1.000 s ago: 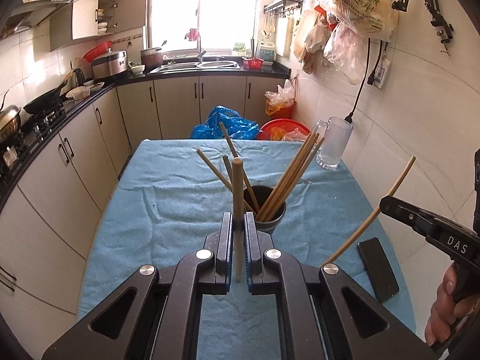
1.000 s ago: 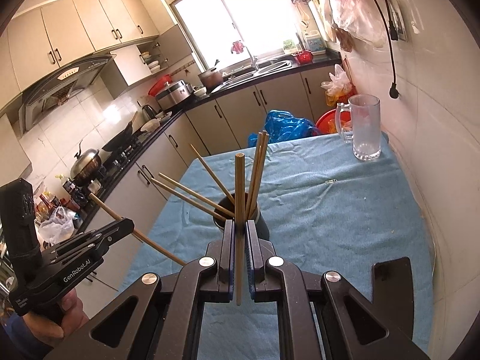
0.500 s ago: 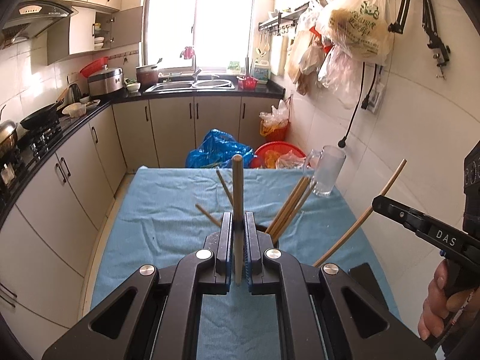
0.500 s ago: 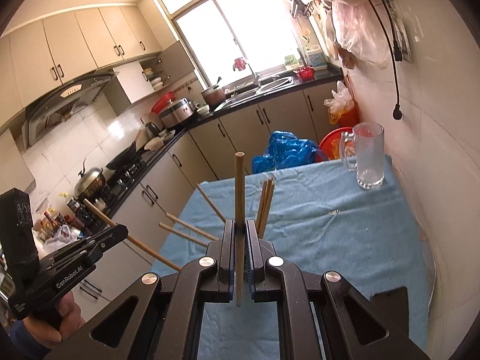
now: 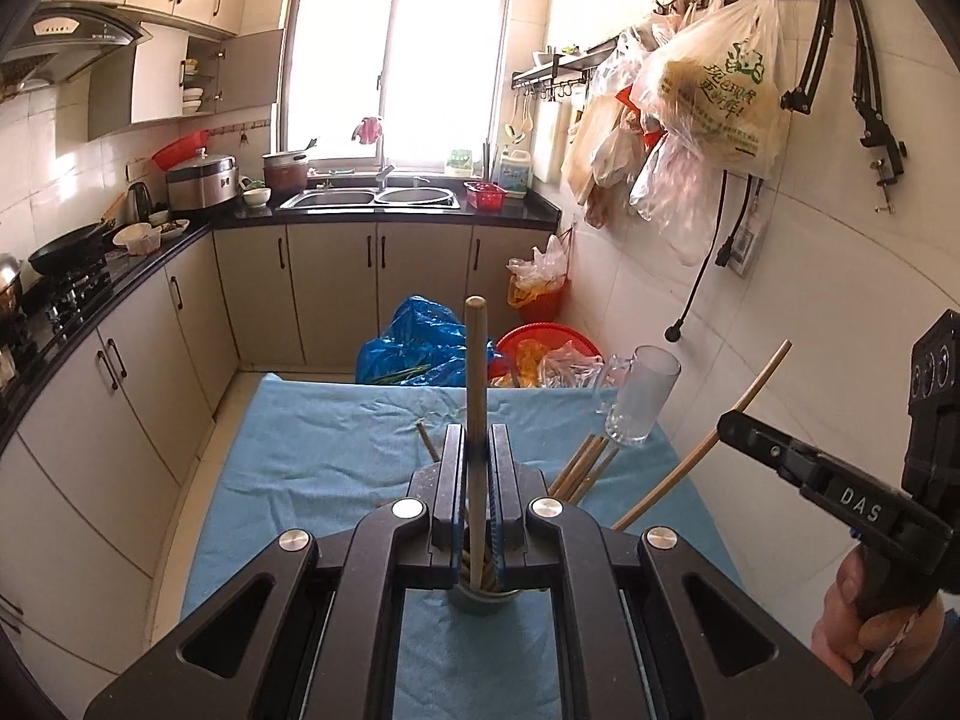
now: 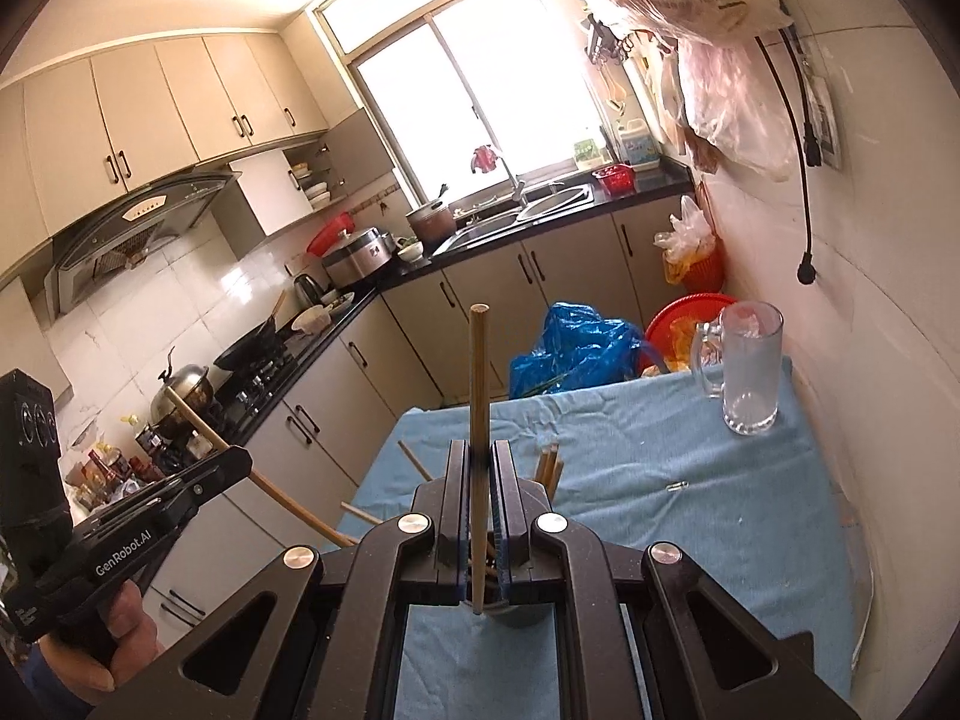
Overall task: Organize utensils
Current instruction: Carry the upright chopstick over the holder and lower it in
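My left gripper (image 5: 477, 438) is shut on a wooden chopstick (image 5: 476, 372) that stands upright between its jaws. My right gripper (image 6: 478, 453) is shut on another wooden chopstick (image 6: 478, 384), also upright. Each gripper shows in the other's view: the right one (image 5: 729, 423) holds its chopstick (image 5: 750, 390) slanted, the left one (image 6: 240, 462) likewise. A dark utensil cup (image 5: 483, 597) with several chopsticks (image 5: 585, 465) stands on the blue cloth (image 5: 330, 462), just below both grippers and mostly hidden by them. The cup also shows in the right wrist view (image 6: 516, 609).
A glass mug (image 6: 747, 375) stands at the table's far right corner by the white wall. A dark flat object (image 6: 801, 657) lies at the near right. Kitchen cabinets (image 5: 150, 360) run along the left. Blue and red bags (image 5: 420, 348) lie beyond the table.
Both grippers have risen and pulled back with their chopsticks. The cup has slid down in both views and is now mostly hidden under the jaws.
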